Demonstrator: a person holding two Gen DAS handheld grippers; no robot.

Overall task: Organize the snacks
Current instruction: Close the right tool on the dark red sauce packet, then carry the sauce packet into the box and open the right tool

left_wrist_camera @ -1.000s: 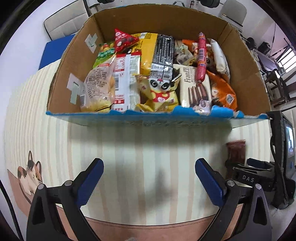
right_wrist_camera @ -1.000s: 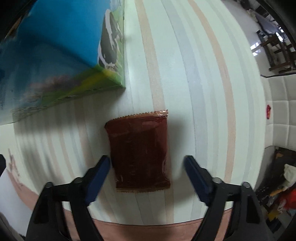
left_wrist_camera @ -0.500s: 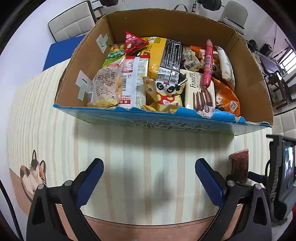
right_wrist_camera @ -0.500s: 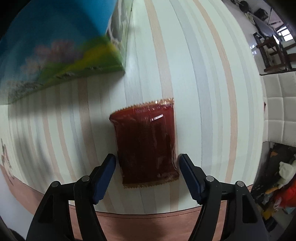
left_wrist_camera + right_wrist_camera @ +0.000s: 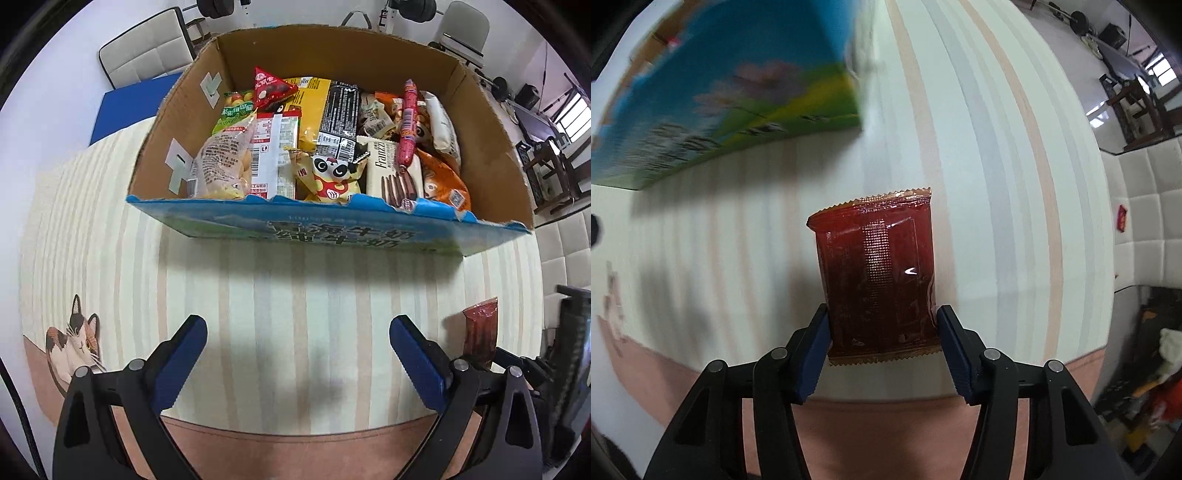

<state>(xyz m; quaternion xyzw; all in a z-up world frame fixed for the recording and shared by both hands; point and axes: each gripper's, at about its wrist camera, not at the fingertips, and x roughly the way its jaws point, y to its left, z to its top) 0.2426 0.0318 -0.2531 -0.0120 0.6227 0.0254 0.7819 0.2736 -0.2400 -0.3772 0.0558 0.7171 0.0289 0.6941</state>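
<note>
A dark red snack packet (image 5: 879, 273) is gripped between the blue pads of my right gripper (image 5: 882, 332), which is shut on its lower sides and holds it tilted up off the striped tablecloth. The packet also shows at the right edge of the left wrist view (image 5: 480, 332). An open cardboard box (image 5: 491, 147) with a blue printed front holds several snack packets and sits at the back of the table; its blue and green side shows blurred in the right wrist view (image 5: 731, 96). My left gripper (image 5: 297, 354) is open and empty, above the cloth in front of the box.
The striped tablecloth (image 5: 277, 295) has a cat picture (image 5: 75, 343) at its left front. A blue mat (image 5: 125, 107) lies behind the box on the left. Chairs and furniture stand beyond the table. The right gripper's black body (image 5: 569, 350) is at the far right.
My right gripper has closed on the red packet and lifted its far end off the cloth. The left gripper has drawn back slightly from the box and stayed open.
</note>
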